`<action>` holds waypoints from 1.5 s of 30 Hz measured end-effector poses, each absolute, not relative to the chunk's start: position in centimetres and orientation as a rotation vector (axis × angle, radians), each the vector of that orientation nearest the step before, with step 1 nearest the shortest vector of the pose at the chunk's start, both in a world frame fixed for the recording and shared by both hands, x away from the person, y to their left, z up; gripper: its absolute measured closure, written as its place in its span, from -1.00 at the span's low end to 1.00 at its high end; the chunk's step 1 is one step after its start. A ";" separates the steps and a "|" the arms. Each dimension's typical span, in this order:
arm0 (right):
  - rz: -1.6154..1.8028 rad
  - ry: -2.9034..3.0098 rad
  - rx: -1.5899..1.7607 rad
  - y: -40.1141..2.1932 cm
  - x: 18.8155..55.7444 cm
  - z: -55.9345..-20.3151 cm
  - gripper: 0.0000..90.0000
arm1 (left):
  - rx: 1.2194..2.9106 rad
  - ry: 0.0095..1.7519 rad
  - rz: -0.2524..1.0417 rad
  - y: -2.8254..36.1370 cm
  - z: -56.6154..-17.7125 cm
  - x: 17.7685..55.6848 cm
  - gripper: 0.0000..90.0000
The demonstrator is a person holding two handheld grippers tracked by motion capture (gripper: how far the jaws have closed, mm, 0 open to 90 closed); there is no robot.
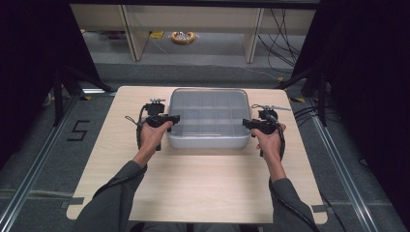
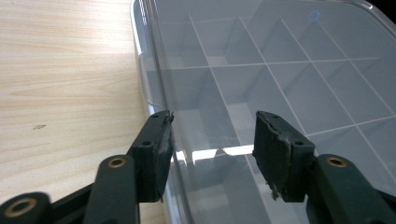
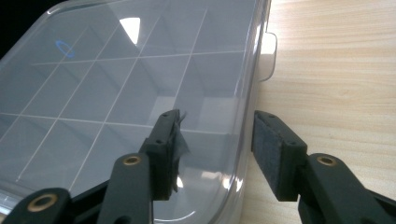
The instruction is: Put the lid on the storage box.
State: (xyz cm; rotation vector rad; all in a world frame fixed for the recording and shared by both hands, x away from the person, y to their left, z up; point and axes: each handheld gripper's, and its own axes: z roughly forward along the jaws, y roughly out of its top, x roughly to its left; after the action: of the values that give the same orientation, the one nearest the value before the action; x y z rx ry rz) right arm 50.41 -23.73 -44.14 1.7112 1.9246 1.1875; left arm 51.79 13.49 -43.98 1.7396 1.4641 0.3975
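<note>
A clear plastic organiser box (image 1: pixel 205 143) with a closed lid and several divided compartments sits at the far middle of the wooden table (image 1: pixel 193 183). My left gripper (image 1: pixel 172 118) is at the box's left side; in the left gripper view its jaws (image 2: pixel 212 122) straddle the lid's (image 2: pixel 289 70) rim, one outside the box and one over the lid, with a gap between them. My right gripper (image 1: pixel 246 123) mirrors this at the right side. There its jaws (image 3: pixel 217 120) straddle the lid's (image 3: pixel 116 60) right edge, apart. Nothing is clamped.
A small clear latch tab (image 3: pixel 267 56) sticks out from the box's right rim. Bare tabletop lies in front of the box and beside it. Beyond the table are a grey floor, shelf legs, cables and a yellow ring-shaped object (image 1: pixel 183 37).
</note>
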 end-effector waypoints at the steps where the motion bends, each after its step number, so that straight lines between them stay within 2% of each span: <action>1: 1.191 1.924 1.697 -23.8 50.5 -44.2 0.20 | 1.707 1.470 0.385 13.5 -44.1 51.8 0.07; 14: 1.230 1.955 1.696 -24.4 50.7 -44.2 0.23 | 1.614 1.534 0.279 15.0 -44.6 52.3 0.01; 19: 1.254 1.957 1.713 -24.9 50.8 -44.4 0.32 | 1.579 1.525 0.255 15.4 -45.1 52.6 0.10; 24: 1.265 1.972 1.695 -25.1 50.9 -44.3 0.33 | 1.562 1.544 0.226 15.4 -45.3 53.0 0.08; 28: 1.282 1.933 1.707 -25.6 51.6 -44.2 0.24 | 1.537 1.554 0.226 15.6 -45.1 53.3 0.07; 31: 1.285 1.884 1.810 -25.6 52.3 -43.8 0.24 | 1.504 1.555 0.221 15.8 -44.9 54.0 0.06; 33: 1.288 1.897 1.724 -26.3 53.3 -44.1 0.22 | 1.497 1.559 0.211 15.9 -44.9 54.4 0.05; 39: 1.283 1.892 1.775 -26.4 54.9 -44.4 0.20 | 1.484 1.581 0.180 16.6 -45.1 55.6 0.02; 41: 1.298 1.850 1.987 -25.5 54.7 -43.9 0.19 | 1.494 1.586 0.181 16.7 -45.3 55.8 0.02; 43: 1.319 1.897 1.852 -25.9 55.2 -44.4 0.20 | 1.479 1.587 0.174 16.7 -45.4 56.1 0.02; 45: 1.329 1.870 1.973 -25.3 55.1 -44.1 0.21 | 1.464 1.579 0.129 16.6 -45.7 56.4 0.02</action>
State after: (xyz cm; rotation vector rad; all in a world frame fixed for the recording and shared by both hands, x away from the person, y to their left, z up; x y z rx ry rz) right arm 55.08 -25.27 -44.08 1.9731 1.8700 1.3288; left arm 56.42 16.62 -45.65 1.4639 1.5790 0.1294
